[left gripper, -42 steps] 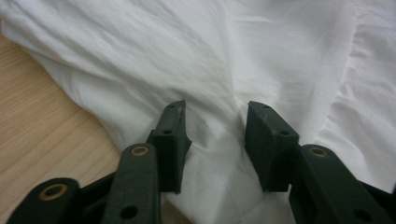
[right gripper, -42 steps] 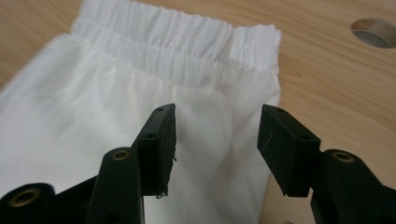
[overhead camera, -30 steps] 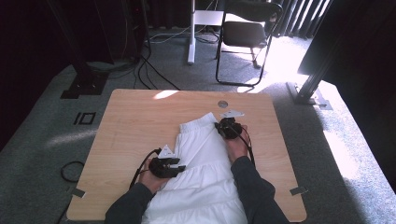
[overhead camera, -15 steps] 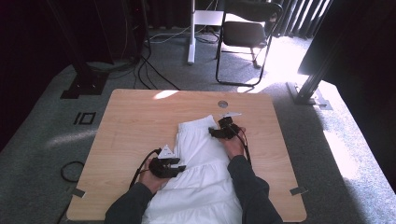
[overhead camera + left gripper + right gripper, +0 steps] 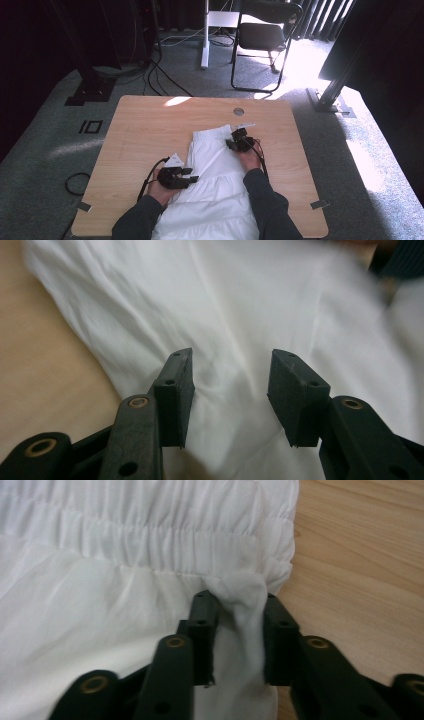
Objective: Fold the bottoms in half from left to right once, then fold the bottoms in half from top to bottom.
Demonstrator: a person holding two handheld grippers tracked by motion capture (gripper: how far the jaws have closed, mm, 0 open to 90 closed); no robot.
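Nearest the person, the left gripper (image 5: 191, 178) rests on the white garment (image 5: 215, 170), jaws apart, gripping nothing. At one o'clock from it, the right gripper (image 5: 229, 144) has just been closing, pinching a fold under the elastic waistband (image 5: 150, 535). The garment lies mid-table (image 5: 145, 125).

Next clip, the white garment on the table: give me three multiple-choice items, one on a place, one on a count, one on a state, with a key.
1. Where does the right hand-held gripper meet the white garment?
A. just below the gathered waistband, near the edge
B. at the hem
C. off the cloth

2. How many chairs stand beyond the table?
A. none
B. one
C. three

3. How are the left hand-held gripper jaws?
A. clamped on a fold
B. apart above the cloth
C. holding a cable

Key: 1 A, the right gripper view shows a bunched fold pinched beside the waistband; 2 B, one dark chair; 3 B, cloth shows in the gap.
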